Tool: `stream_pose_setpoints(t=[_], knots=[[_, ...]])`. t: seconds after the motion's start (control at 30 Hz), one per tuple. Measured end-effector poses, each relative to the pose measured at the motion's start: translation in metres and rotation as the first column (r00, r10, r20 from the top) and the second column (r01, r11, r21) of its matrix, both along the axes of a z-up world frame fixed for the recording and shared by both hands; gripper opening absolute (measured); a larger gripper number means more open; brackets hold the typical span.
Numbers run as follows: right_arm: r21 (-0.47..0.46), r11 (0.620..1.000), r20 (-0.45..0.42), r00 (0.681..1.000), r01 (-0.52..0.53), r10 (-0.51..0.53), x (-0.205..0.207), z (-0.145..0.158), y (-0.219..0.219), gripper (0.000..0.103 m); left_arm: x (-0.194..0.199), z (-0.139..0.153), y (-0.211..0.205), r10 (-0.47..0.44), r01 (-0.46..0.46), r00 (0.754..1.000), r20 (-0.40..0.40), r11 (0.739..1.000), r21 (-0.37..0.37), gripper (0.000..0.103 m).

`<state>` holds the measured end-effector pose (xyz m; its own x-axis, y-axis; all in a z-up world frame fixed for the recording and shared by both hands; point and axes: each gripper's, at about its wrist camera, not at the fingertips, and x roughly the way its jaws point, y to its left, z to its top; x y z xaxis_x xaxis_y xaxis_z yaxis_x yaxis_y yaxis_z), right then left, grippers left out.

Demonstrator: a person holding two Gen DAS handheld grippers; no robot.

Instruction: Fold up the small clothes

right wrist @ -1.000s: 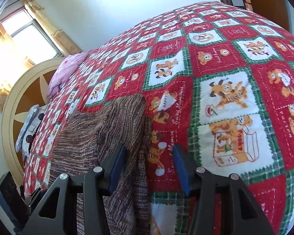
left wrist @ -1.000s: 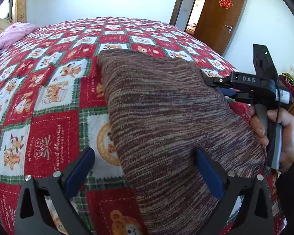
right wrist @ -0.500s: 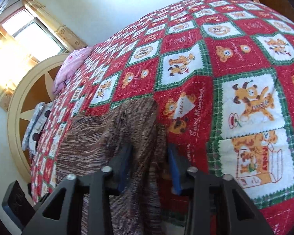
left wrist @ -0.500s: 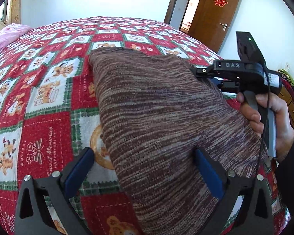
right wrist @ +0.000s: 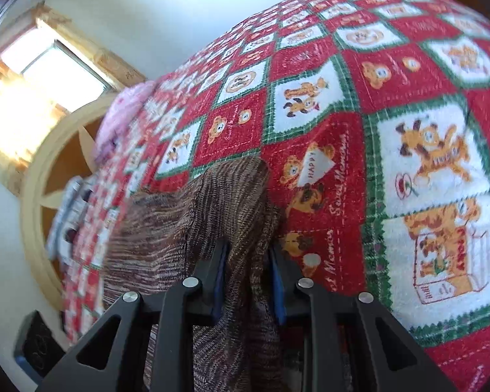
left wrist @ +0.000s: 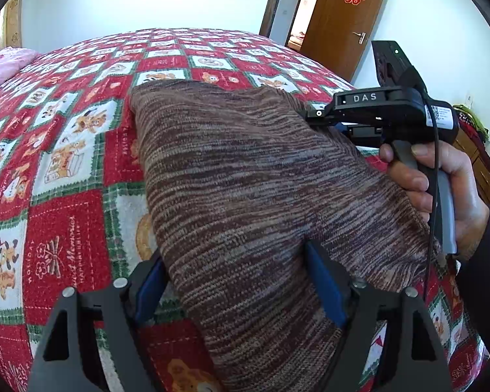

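Observation:
A brown striped knit garment [left wrist: 238, 176] lies folded on the red patchwork bedspread [left wrist: 65, 150]. In the left wrist view my left gripper [left wrist: 238, 277] straddles the garment's near end, its blue pads pressed into the cloth on both sides. My right gripper, held by a hand, shows in the same view [left wrist: 313, 119] at the garment's far right edge. In the right wrist view the right gripper [right wrist: 248, 274] is shut on the garment's [right wrist: 212, 202] edge, which bunches between the pads.
A pink pillow [left wrist: 3, 65] lies at the bed's far left. A wooden headboard [right wrist: 49, 176] and a bright window [right wrist: 32, 75] show in the right wrist view. A brown door [left wrist: 349, 19] stands behind the bed.
Both grippers have closed in on the garment. The left jaws went from wide open to squeezing its near end; the right jaws shut on its edge, and the cloth has lifted slightly.

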<state>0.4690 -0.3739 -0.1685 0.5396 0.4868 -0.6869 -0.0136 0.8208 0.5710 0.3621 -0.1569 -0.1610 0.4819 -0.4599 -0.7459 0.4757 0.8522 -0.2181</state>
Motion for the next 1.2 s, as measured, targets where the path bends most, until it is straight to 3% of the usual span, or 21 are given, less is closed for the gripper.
stream_pose_setpoints(t=[0.07, 0.2, 0.4, 0.5, 0.57, 0.67, 0.77, 1.2], knots=[[0.040, 0.999, -0.001, 1.000, 0.004, -0.004, 0.000, -0.004, -0.004, 0.025, 0.001, -0.001, -0.003, -0.007, 0.007, 1.000, -0.003, 1.000, 0.006, 0.089], [0.001, 1.000, 0.000, 1.000, -0.006, 0.006, 0.003, -0.001, 0.003, 0.028, 0.001, -0.002, -0.009, -0.026, 0.026, 1.000, 0.000, 0.999, 0.034, 0.096], [-0.050, 0.999, 0.024, 1.000, -0.016, 0.018, 0.000, 0.004, 0.010, 0.024, -0.001, -0.002, -0.010, -0.039, 0.039, 0.999, 0.004, 0.999, 0.037, 0.093], [-0.138, 0.990, 0.043, 0.999, -0.006, 0.012, -0.004, 0.013, 0.024, 0.020, -0.006, 0.001, -0.009, -0.051, 0.050, 0.999, 0.019, 0.998, 0.029, 0.074], [-0.161, 0.987, 0.048, 0.999, 0.011, -0.003, -0.006, 0.018, 0.028, 0.019, -0.010, 0.005, -0.006, -0.048, 0.048, 0.999, 0.026, 0.999, 0.017, 0.053], [-0.180, 0.983, 0.068, 0.998, 0.029, -0.017, -0.015, 0.028, 0.033, 0.018, -0.013, 0.011, -0.001, -0.050, 0.050, 0.998, 0.025, 0.999, 0.013, 0.035], [-0.166, 0.985, 0.102, 0.994, 0.041, -0.024, -0.028, 0.043, 0.038, 0.018, -0.019, 0.018, 0.002, -0.040, 0.039, 0.999, 0.029, 0.998, 0.040, 0.029], [-0.146, 0.988, 0.178, 0.981, -0.057, 0.083, -0.070, 0.088, 0.112, 0.014, -0.064, 0.053, 0.047, 0.011, -0.021, 0.996, 0.087, 0.993, 0.120, 0.027]])
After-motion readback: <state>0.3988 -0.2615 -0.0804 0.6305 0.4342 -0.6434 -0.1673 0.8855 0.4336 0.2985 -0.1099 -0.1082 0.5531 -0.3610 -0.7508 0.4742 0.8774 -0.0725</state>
